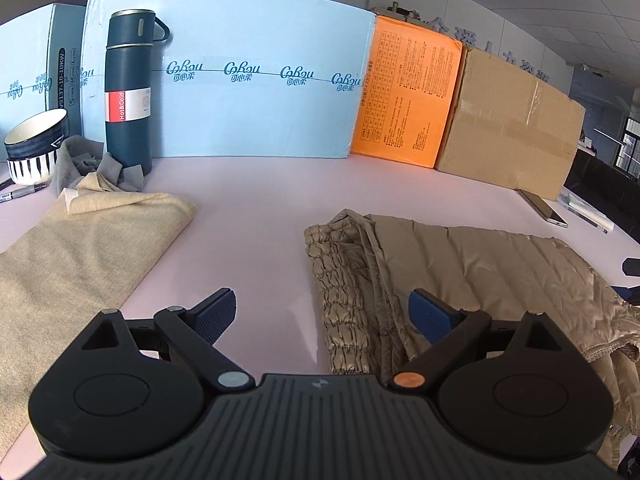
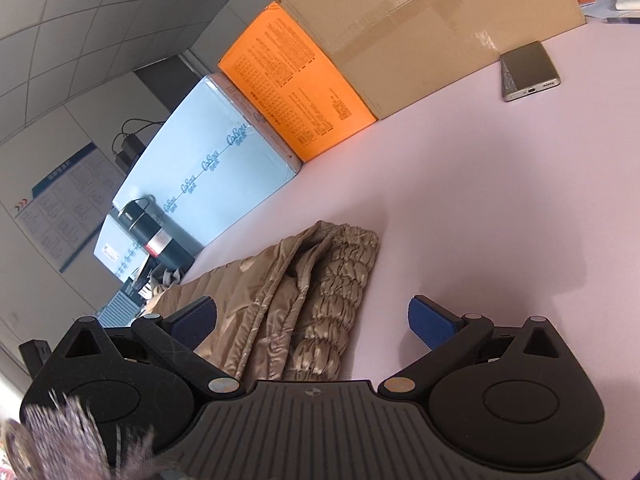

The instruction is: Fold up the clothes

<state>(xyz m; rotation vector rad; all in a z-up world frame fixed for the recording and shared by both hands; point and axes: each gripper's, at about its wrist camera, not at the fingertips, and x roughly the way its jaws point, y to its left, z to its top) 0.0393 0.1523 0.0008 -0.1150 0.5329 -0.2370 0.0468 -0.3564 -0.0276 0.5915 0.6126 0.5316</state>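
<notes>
A shiny tan quilted garment (image 1: 460,276) lies folded on the pink table, its elastic waistband (image 1: 340,296) towards the middle. My left gripper (image 1: 322,316) is open and empty, low over the waistband edge, with its right finger above the fabric. In the right wrist view the same garment (image 2: 296,304) lies between and ahead of my right gripper (image 2: 314,322), which is open and empty just above it. A folded beige knit garment (image 1: 80,256) lies at the left.
A dark blue flask (image 1: 129,92), stacked bowls (image 1: 36,144) and grey cloth (image 1: 88,160) stand at the back left. Blue (image 1: 248,76), orange (image 1: 404,92) and brown (image 1: 508,128) boxes line the back. A phone (image 2: 528,70) lies by the brown box.
</notes>
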